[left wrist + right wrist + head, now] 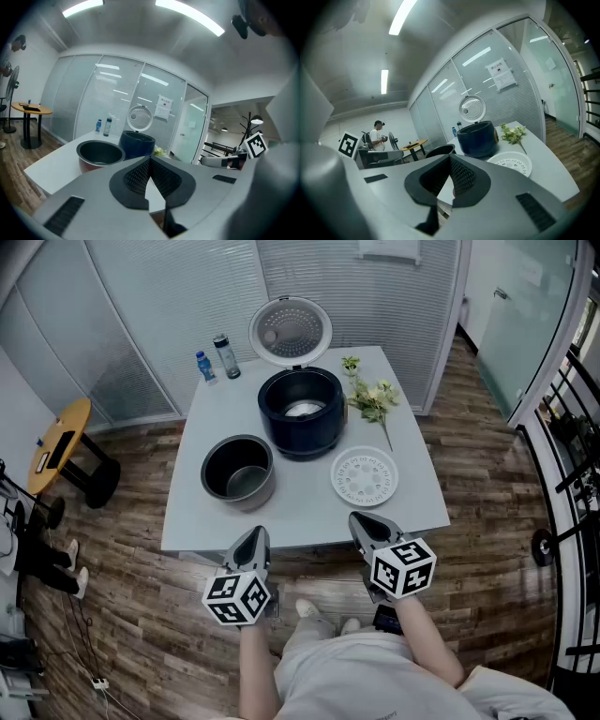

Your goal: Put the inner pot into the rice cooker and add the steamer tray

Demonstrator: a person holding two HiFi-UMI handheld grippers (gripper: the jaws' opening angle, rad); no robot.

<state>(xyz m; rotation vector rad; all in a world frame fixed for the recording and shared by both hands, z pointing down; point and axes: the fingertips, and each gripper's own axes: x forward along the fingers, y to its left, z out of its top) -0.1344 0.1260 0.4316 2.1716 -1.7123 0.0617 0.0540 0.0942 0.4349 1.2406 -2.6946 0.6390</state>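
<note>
Bare bench lies between the pot and tray, a lane to the cooker from 6 o'clock. Its mouth is open upward; the raised lid stands at its 12 o'clock, flowers at 2, bottles at 10.

A dark navy rice cooker, a white perforated steamer tray and a grey-black inner pot are pictured on a pale grey table.

Office, glass partition walls, wood floor
</note>
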